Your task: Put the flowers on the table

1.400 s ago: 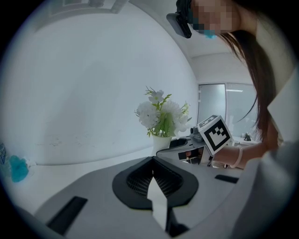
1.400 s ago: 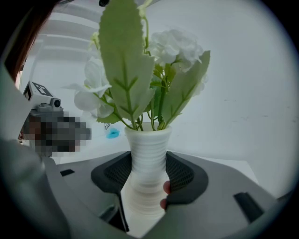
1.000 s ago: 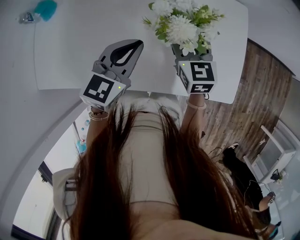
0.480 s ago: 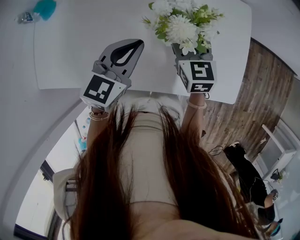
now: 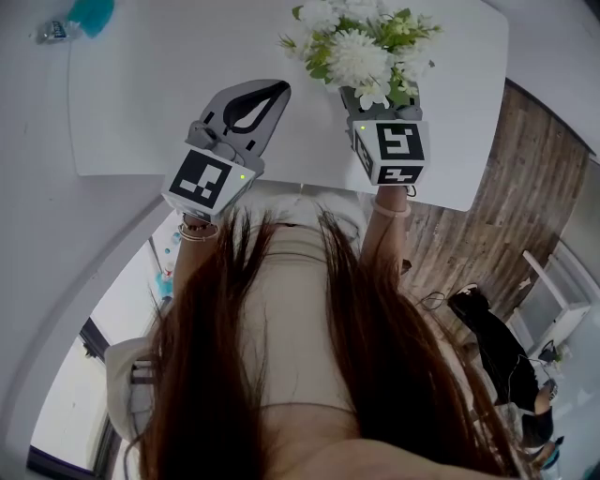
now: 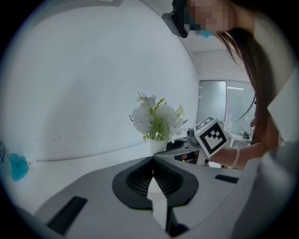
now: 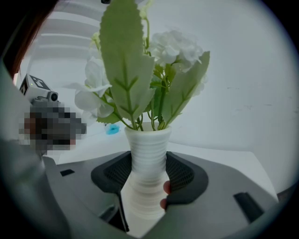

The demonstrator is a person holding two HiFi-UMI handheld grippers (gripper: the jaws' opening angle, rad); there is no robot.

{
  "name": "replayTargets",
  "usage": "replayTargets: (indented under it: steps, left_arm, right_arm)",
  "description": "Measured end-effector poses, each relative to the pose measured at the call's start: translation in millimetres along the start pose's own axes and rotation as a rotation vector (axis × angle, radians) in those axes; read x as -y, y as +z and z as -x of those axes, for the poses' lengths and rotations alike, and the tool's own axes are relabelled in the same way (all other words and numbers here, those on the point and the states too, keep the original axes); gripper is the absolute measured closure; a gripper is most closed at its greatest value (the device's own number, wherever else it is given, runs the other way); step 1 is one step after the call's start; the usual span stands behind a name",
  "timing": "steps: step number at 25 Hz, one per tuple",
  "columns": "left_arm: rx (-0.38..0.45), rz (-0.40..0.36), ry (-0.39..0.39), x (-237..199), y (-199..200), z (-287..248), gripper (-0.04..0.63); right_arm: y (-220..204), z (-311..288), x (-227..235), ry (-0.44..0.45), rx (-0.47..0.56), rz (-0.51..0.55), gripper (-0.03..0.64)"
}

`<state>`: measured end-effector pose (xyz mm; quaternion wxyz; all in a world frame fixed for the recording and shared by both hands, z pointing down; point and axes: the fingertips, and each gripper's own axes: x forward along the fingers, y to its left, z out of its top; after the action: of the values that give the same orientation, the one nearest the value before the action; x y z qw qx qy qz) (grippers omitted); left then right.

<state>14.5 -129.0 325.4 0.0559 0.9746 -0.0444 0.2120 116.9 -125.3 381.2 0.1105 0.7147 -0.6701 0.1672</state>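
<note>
A bunch of white flowers [image 5: 361, 49] with green leaves stands in a ribbed white vase [image 7: 147, 172]. My right gripper [image 5: 367, 97] is shut on that vase, its dark pads [image 7: 189, 177] pressed against the ribbed sides, over the white table [image 5: 150, 94] near its right end. In the left gripper view the flowers [image 6: 156, 120] show beyond the table edge with the right gripper's marker cube beside them. My left gripper [image 5: 255, 101] hovers over the table's front edge, jaws shut on nothing. Whether the vase's base touches the table is hidden.
A small teal object [image 5: 89, 14] lies at the table's far left corner, also visible as the teal object [image 6: 17, 165] in the left gripper view. A wood-plank floor [image 5: 506, 206] runs to the right of the table. A person stands on it at lower right.
The right gripper with the vase has shifted slightly farther over the table. The left gripper has barely moved. The person on the floor at lower right has walked on.
</note>
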Motion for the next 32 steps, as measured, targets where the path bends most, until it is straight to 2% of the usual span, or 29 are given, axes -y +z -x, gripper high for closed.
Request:
replayTargets:
  steps: [18,32]
  left_arm:
    - [-0.007,0.002,-0.007,-1.4,-3.1,-4.8,0.591]
    - [-0.013,0.009,-0.036,1.1,0.7,-19.4,0.591]
  right_arm:
    - [-7.3,-5.0,0.2,0.007,-0.001,-0.017,0.371]
    - [-6.0,-6.0,-0.3,0.051,0.008,0.006,0.370]
